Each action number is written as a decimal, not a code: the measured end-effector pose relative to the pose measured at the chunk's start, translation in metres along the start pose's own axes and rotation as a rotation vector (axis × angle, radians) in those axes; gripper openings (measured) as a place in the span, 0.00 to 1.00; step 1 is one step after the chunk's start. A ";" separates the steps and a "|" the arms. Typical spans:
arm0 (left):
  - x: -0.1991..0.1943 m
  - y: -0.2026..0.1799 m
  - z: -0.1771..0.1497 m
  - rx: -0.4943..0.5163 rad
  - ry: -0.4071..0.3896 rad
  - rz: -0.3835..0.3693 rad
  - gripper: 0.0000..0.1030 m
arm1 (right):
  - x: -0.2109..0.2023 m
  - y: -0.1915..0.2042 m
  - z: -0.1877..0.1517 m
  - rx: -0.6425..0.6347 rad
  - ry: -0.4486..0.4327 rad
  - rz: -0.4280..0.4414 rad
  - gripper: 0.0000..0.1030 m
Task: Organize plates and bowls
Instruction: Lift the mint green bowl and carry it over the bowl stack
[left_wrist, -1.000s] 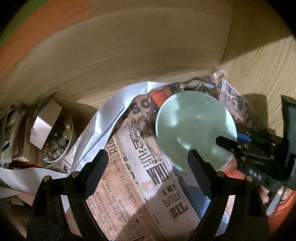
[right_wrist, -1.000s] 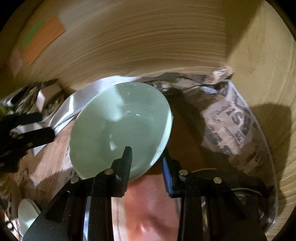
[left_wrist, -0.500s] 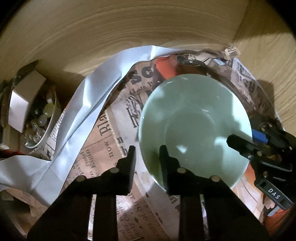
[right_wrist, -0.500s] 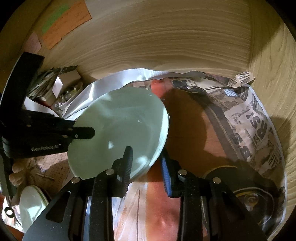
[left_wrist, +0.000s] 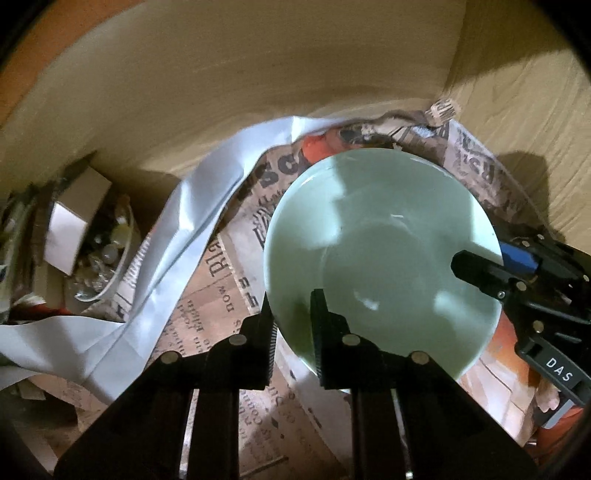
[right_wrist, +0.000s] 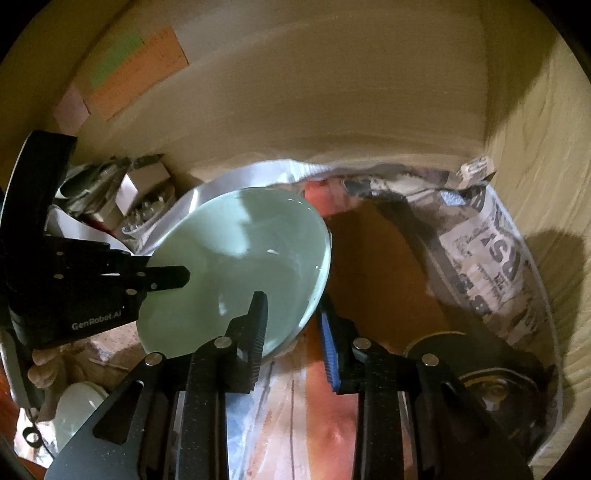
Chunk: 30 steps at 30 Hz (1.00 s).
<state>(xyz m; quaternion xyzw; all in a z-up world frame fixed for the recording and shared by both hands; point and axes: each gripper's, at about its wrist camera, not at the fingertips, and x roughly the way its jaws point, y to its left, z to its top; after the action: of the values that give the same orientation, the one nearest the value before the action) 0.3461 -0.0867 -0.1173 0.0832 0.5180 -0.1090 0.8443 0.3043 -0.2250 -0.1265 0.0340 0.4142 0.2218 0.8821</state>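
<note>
A pale green bowl (left_wrist: 380, 254) hangs tilted above the newspaper-lined floor of a wooden cupboard. My left gripper (left_wrist: 291, 332) is shut on the bowl's near-left rim, one finger inside and one outside. In the right wrist view the bowl (right_wrist: 236, 266) has its right edge clamped between the pads of my right gripper (right_wrist: 293, 325), which is shut on it. Each gripper shows in the other's view: the right gripper (left_wrist: 495, 264) at the bowl's right rim, the left gripper (right_wrist: 166, 280) at its left rim, lower finger hidden under the bowl.
Newspaper (left_wrist: 221, 295) and a loose white sheet (left_wrist: 177, 236) cover the floor. A glass dish (left_wrist: 107, 266) with small items and a box stands at the left. Wooden walls (right_wrist: 332, 110) close in behind and at right. A dark round lid (right_wrist: 480, 373) lies front right, a white bowl (right_wrist: 77, 406) front left.
My left gripper went from wide open to shut on the bowl's rim, coming in closer to the bowl. The right gripper kept its grip throughout.
</note>
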 end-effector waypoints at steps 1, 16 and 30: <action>-0.005 0.000 -0.001 0.002 -0.013 0.006 0.16 | -0.003 0.001 0.000 -0.001 -0.008 0.000 0.24; -0.084 0.012 -0.035 -0.041 -0.180 0.018 0.17 | -0.066 0.045 0.001 -0.060 -0.147 0.013 0.24; -0.141 0.035 -0.102 -0.119 -0.298 0.042 0.16 | -0.097 0.096 -0.023 -0.131 -0.200 0.054 0.24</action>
<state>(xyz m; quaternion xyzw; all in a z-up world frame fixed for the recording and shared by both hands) 0.2064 -0.0133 -0.0366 0.0265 0.3906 -0.0715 0.9174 0.1977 -0.1818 -0.0488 0.0097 0.3078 0.2677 0.9130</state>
